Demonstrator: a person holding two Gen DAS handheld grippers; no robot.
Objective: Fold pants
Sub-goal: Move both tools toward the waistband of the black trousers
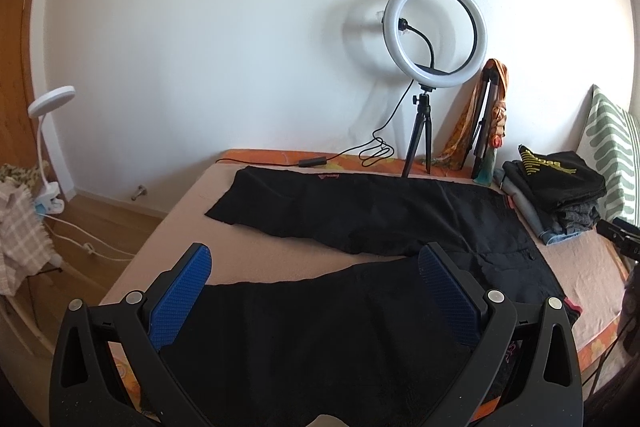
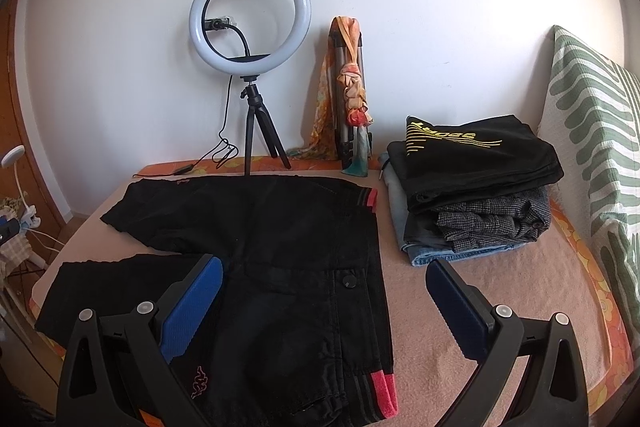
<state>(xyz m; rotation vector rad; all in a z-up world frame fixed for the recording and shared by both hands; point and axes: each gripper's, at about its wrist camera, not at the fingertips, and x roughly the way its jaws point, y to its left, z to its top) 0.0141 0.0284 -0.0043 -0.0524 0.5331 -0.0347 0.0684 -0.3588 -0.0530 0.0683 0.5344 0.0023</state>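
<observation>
Black pants (image 1: 360,215) lie spread flat on the bed, legs apart and pointing left, waistband with a red stripe at the right. In the right wrist view the pants (image 2: 280,251) show a button and a red-edged waistband. My left gripper (image 1: 316,263) is open and empty, hovering over the near leg. My right gripper (image 2: 324,275) is open and empty, hovering over the waist area near the front edge.
A ring light on a tripod (image 2: 250,27) and a folded tripod with a scarf (image 2: 350,95) stand at the wall. A pile of folded clothes (image 2: 472,183) lies right of the pants. A green-patterned pillow (image 2: 592,147) stands at far right. The bed edge (image 1: 132,267) drops to wood floor at left.
</observation>
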